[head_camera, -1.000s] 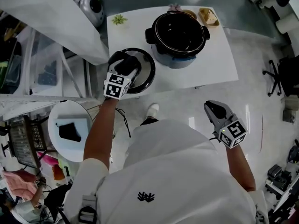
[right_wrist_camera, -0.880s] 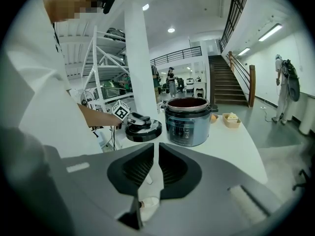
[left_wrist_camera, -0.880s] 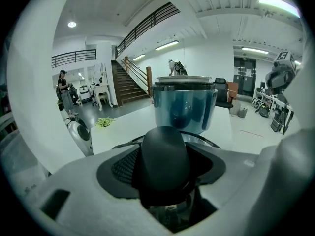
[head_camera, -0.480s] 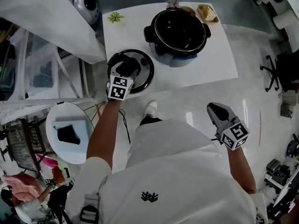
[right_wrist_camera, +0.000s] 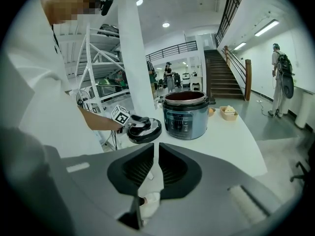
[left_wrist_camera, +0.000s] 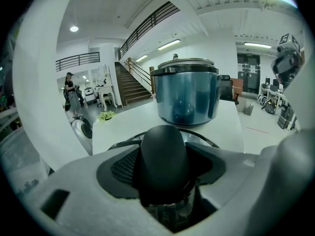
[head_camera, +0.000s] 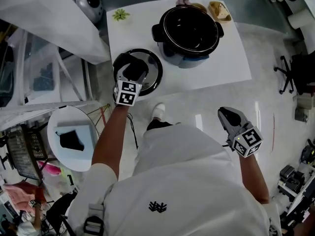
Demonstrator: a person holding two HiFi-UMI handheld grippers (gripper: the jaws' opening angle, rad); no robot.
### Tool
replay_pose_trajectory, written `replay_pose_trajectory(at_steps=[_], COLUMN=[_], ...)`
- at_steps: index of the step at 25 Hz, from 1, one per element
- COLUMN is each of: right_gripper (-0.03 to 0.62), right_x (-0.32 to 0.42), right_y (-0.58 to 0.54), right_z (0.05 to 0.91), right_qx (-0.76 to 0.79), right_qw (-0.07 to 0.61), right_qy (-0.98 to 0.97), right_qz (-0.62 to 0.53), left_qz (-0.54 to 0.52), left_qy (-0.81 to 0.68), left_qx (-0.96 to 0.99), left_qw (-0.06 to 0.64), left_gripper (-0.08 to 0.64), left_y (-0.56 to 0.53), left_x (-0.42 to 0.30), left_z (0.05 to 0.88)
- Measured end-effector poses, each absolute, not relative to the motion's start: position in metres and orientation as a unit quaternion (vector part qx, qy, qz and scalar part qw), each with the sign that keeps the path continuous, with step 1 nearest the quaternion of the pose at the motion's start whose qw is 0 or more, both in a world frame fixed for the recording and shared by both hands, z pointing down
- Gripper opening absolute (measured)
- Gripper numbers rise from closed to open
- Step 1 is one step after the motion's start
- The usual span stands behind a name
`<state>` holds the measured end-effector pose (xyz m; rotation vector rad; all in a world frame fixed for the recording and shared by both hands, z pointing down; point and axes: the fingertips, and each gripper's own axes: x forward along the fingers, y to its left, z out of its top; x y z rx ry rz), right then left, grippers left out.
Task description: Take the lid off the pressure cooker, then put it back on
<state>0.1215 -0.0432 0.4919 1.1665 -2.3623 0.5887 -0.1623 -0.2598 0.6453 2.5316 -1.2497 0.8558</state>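
The pressure cooker [head_camera: 189,33] stands open at the back of the white table [head_camera: 221,68], its dark pot bare. Its round black-rimmed lid [head_camera: 152,75] lies flat on the table's front left corner. My left gripper [head_camera: 134,69] is over the lid's middle, shut on the black lid handle [left_wrist_camera: 163,156], with a ribbed pad [left_wrist_camera: 125,166] pressed against its side. The blue cooker body [left_wrist_camera: 187,95] rises just beyond. My right gripper [head_camera: 227,116] hangs off the table's front right, over the floor, shut and empty [right_wrist_camera: 156,163]. The right gripper view shows the cooker [right_wrist_camera: 186,114] and the lid [right_wrist_camera: 145,131] from afar.
A small green plant [head_camera: 119,15] sits at the table's back left, and a tray of food [head_camera: 219,11] at its back right. A round white stand [head_camera: 74,136] is on the floor to the left. An office chair [head_camera: 293,77] stands far right.
The left gripper, still on the lid handle, has sunk a little, and the lid now rests on the table. The right gripper has hardly moved.
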Motion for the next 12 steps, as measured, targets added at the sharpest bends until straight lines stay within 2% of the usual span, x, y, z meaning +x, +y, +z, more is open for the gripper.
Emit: replay_pose_trajectory(at_steps=[12], right_gripper=[0.044], right_x=[0.122], right_y=[-0.045], right_z=[0.491], right_qx=[0.417], right_qw=[0.206], right_qy=[-0.86], right_qz=[0.211], left_qz=[0.285], left_qy=[-0.438], left_qx=[0.847], left_qw=[0.099], left_gripper=[0.319], left_y=[-0.245], left_x=[-0.171], left_z=[0.641])
